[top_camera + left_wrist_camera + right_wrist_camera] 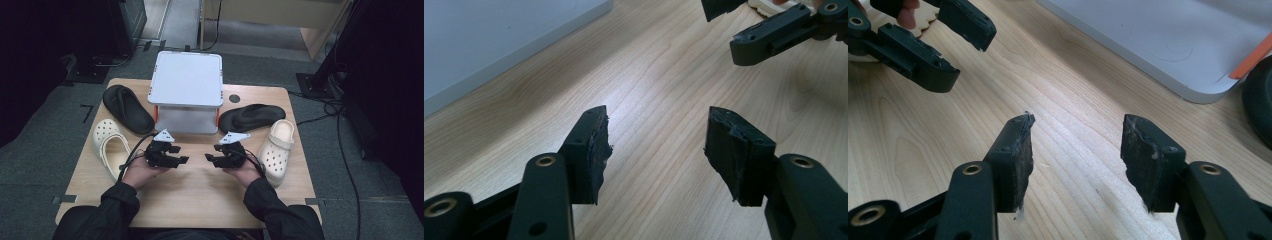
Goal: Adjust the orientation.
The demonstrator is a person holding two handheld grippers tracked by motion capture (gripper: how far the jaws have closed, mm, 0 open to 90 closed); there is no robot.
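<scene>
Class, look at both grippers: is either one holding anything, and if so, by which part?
Nothing is held. The left gripper and the right gripper both stand open over the bare table.

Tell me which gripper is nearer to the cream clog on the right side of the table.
Right. The right gripper sits just inboard of the cream clog, its hand almost beside it. The left gripper is farther off, across the table's middle, near the other cream clog.

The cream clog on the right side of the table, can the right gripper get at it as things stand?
Probably yes. The right gripper is open and holds nothing, and the cream clog lies just beside that hand on bare table; the gripper points away from it, so the hand must turn.
</scene>
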